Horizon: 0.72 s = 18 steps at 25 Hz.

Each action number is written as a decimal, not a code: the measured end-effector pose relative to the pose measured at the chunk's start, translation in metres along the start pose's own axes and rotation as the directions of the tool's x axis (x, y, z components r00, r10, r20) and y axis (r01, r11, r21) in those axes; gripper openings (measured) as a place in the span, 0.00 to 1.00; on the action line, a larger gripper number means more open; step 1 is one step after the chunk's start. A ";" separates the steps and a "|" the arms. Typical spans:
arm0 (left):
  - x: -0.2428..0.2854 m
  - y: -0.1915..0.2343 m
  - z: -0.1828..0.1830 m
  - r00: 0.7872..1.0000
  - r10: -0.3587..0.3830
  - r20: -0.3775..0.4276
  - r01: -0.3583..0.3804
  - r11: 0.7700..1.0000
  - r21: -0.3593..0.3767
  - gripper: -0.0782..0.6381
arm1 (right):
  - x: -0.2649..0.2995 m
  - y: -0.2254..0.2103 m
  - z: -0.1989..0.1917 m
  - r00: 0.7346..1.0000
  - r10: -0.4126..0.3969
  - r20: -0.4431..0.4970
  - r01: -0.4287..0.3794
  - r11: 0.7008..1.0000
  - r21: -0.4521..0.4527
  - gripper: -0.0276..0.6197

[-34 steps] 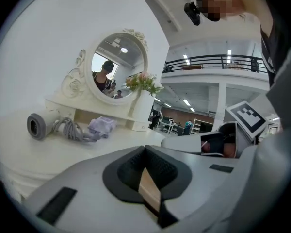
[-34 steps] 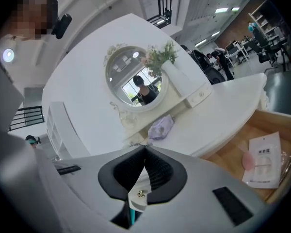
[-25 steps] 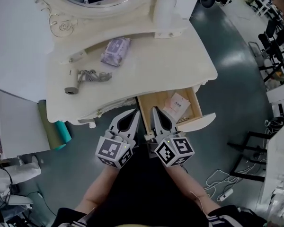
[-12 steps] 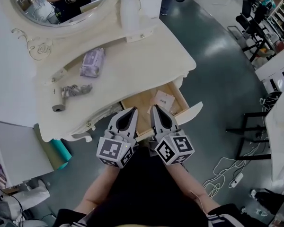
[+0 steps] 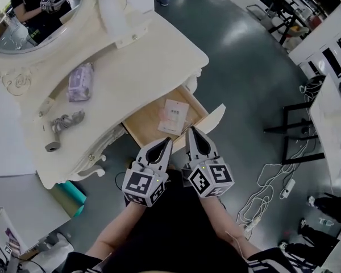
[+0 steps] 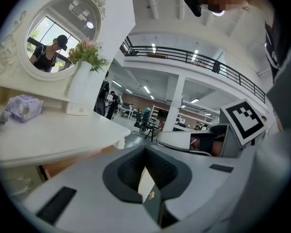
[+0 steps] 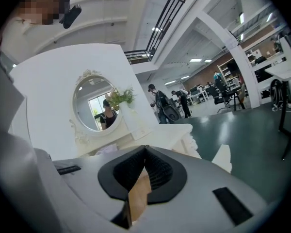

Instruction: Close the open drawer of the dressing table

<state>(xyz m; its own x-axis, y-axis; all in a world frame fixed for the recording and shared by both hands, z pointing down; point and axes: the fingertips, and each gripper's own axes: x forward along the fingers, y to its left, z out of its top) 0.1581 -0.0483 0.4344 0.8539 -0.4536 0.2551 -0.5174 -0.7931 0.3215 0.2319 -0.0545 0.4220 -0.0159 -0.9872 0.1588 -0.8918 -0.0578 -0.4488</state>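
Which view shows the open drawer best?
Head view: the drawer is seen from above, pulled out, a paper card inside. The left gripper view shows only a wood strip under the tabletop; the right gripper view, just a wood sliver low in frame.

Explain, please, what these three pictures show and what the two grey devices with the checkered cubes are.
There is no robot here: a person holds a hand-held gripper in each hand, the left gripper and the right gripper. The head view looks down from the person's head; the other two views look along each gripper's jaws. Both are shut and empty, near the open drawer of the dressing table. A card lies in the drawer. On top lie a purple packet and a grey cord.
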 end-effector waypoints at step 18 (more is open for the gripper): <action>0.036 -0.040 -0.125 0.945 -0.116 -0.307 0.093 0.992 -0.088 0.11 | -0.029 -0.106 -0.096 0.943 -0.220 -0.250 0.200 0.974 -0.105 0.08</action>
<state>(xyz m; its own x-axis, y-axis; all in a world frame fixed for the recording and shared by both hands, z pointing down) 0.2029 0.0175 0.5448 0.8492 -0.2119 0.4837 -0.4385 -0.7933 0.4224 0.2830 -0.0057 0.5498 0.0684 -0.8810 0.4681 -0.9193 -0.2380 -0.3136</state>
